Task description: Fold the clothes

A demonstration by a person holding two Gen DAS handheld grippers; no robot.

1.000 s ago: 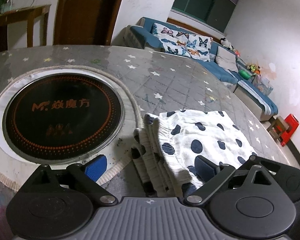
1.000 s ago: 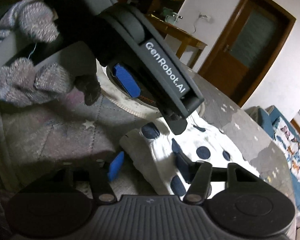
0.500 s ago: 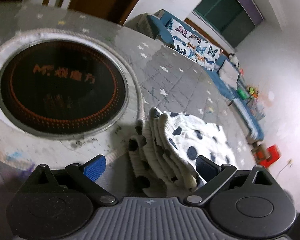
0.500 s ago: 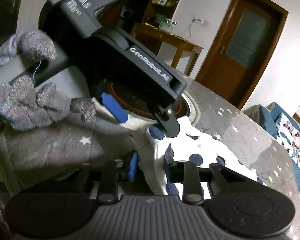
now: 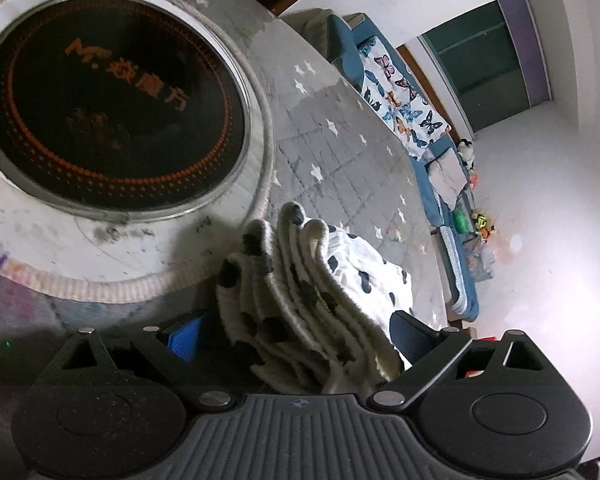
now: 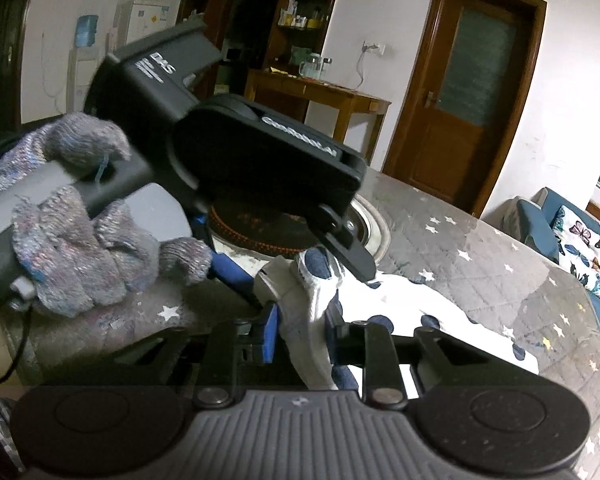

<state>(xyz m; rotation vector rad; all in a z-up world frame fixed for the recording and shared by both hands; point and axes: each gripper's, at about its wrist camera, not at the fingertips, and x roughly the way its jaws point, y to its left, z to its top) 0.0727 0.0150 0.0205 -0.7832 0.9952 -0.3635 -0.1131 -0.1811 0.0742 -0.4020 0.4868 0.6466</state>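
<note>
Two grippers, both mine, on one garment. R gripper (image 6: 300,340): jaws pinching a bunched fold of the polka-dot cloth (image 6: 312,312), blue pads tight on either side. L gripper (image 5: 296,336): jaws spread wide, stacked ribbed folds of the cloth (image 5: 312,292) lying between the pads; contact w/ pads unclear. In the right view the L gripper (image 6: 300,276) is seen in a gloved hand (image 6: 84,240), its tips at the cloth's raised edge. Rest of cloth lies flat on the star-print table (image 5: 340,160), beside the round cooktop (image 5: 112,120). Sofa (image 5: 440,168) beyond.
</note>
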